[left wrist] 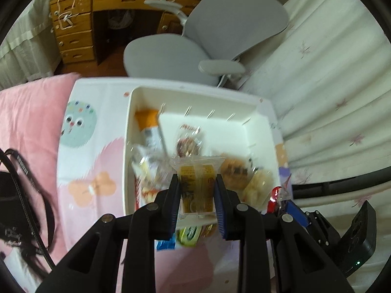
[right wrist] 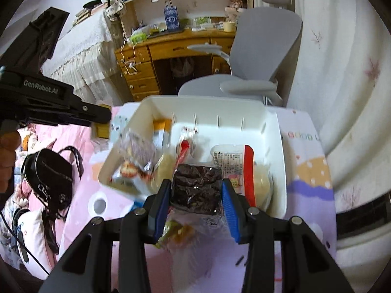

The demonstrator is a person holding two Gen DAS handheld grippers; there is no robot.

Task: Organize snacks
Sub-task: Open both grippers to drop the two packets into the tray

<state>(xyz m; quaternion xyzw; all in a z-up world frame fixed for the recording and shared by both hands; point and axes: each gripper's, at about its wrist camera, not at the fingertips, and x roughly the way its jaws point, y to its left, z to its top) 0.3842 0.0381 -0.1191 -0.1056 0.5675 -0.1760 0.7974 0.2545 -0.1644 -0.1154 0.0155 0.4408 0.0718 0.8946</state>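
A white plastic bin (left wrist: 195, 95) sits on the patterned bedsheet and holds several wrapped snacks; it also shows in the right wrist view (right wrist: 207, 105). My left gripper (left wrist: 197, 190) is shut on a clear-wrapped yellow snack packet (left wrist: 197, 185), held over the bin's near edge. My right gripper (right wrist: 196, 193) is shut on a dark chocolate cake in clear wrap (right wrist: 196, 185), also above the bin's near side. The left gripper's body (right wrist: 48, 102) shows at the left of the right wrist view. More snacks, green (left wrist: 189, 235) and blue (left wrist: 166, 243), lie on the sheet below the left gripper.
A grey office chair (left wrist: 207, 36) stands just beyond the bin, with a wooden desk (left wrist: 102, 7) behind it. A black bag (right wrist: 48, 175) lies on the pink bedding at left. A curtain (left wrist: 330, 85) hangs at right.
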